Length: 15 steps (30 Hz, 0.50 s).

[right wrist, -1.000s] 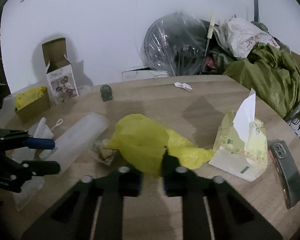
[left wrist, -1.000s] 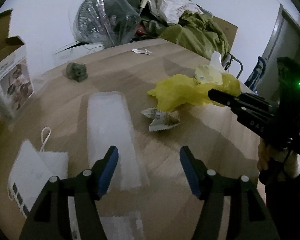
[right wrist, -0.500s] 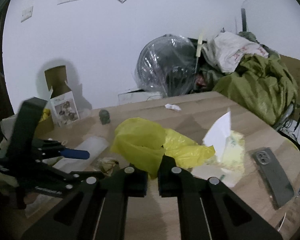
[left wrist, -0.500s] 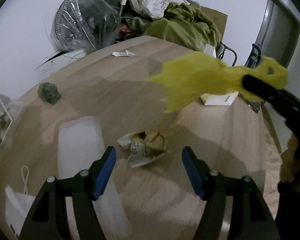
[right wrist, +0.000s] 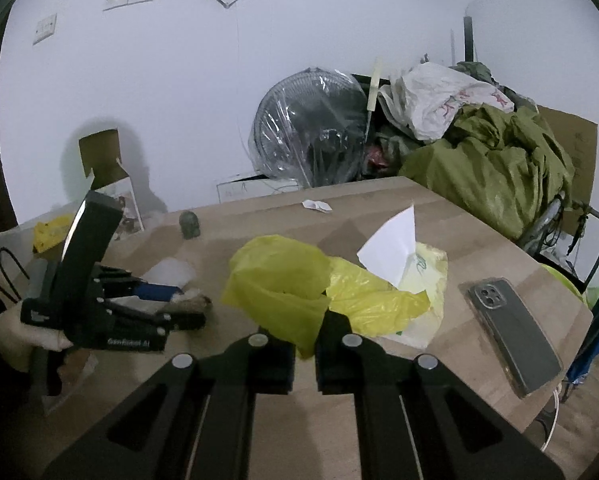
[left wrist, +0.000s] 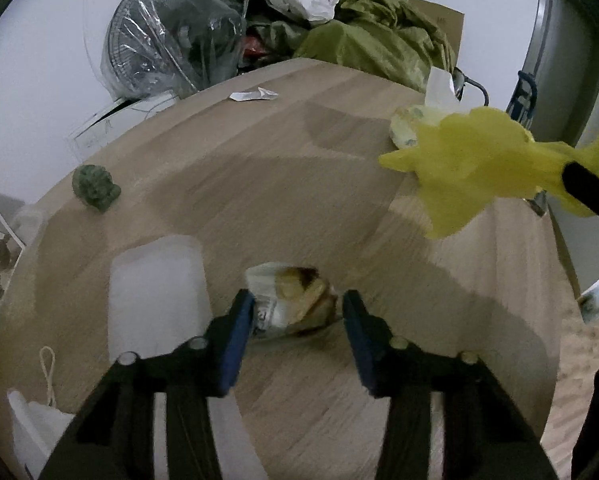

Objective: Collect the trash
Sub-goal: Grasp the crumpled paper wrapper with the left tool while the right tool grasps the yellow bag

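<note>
Picking up the crumpled wrapper (left wrist: 291, 304) from the wooden table (left wrist: 299, 184): left gripper (left wrist: 297, 316) closing, blue pads either side of it, one just touching, not yet pressing. Just beyond the wrapper and higher, right gripper (right wrist: 304, 350) clamped tight on the yellow bag (right wrist: 283, 280), lifted clear. Next, probably: finish the squeeze, lift, drop into that bag's mouth.

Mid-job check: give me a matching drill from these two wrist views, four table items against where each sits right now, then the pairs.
Items:
1. yellow plastic bag
2. crumpled wrapper
3. phone
4. small green figurine

Places:
A. flat near the table's right edge
B. between the closing jaws of the left gripper, on the table
C. clamped in the shut right gripper, lifted
D. standing alone at the far left of the table

Pairs: 1-C, 2-B, 3-A, 4-D
</note>
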Each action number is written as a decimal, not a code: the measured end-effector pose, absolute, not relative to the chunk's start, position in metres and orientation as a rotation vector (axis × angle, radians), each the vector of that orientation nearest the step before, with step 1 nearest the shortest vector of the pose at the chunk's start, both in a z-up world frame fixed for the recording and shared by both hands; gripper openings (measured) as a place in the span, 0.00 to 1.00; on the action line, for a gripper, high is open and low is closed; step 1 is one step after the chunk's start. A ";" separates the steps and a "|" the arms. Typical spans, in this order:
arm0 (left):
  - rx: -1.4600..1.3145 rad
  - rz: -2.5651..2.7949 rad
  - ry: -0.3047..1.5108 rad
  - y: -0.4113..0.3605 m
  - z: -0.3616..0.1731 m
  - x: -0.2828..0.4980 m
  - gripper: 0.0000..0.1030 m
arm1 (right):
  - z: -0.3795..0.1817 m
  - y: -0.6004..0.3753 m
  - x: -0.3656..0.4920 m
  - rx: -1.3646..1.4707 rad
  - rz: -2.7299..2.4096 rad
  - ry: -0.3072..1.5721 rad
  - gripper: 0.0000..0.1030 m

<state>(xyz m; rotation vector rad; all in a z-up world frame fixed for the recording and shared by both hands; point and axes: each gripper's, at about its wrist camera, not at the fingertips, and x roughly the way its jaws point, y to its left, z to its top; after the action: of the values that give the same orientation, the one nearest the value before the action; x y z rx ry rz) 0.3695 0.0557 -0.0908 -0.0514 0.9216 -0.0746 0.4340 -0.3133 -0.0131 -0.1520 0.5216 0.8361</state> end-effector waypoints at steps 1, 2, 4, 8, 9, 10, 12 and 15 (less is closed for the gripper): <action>-0.050 -0.075 0.919 0.056 -0.090 0.368 0.39 | -0.013 -0.315 0.432 -0.152 0.833 0.522 0.06; -0.046 -0.074 0.915 0.055 -0.089 0.367 0.36 | -0.013 -0.317 0.431 -0.151 0.831 0.522 0.06; -0.034 -0.071 0.904 0.054 -0.086 0.361 0.34 | -0.013 -0.319 0.428 -0.150 0.826 0.523 0.06; -0.016 -0.082 0.871 0.050 -0.076 0.344 0.30 | -0.010 -0.325 0.419 -0.152 0.818 0.519 0.06; -0.012 -0.085 0.866 0.049 -0.074 0.339 0.30 | -0.009 -0.327 0.417 -0.150 0.818 0.517 0.06; -0.009 -0.085 0.862 0.048 -0.072 0.336 0.25 | -0.007 -0.328 0.414 -0.148 0.818 0.514 0.06; -0.005 -0.081 0.849 0.048 -0.066 0.328 0.24 | -0.006 -0.330 0.411 -0.145 0.819 0.511 0.06; -0.010 -0.082 0.821 0.048 -0.056 0.315 0.24 | -0.004 -0.332 0.404 -0.147 0.823 0.510 0.06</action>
<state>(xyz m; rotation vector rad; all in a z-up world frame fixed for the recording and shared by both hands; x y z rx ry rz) 0.3154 0.0477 -0.0559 -0.0100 0.8208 -0.0815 0.4044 -0.3318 -0.0038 -0.1465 0.5102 0.8226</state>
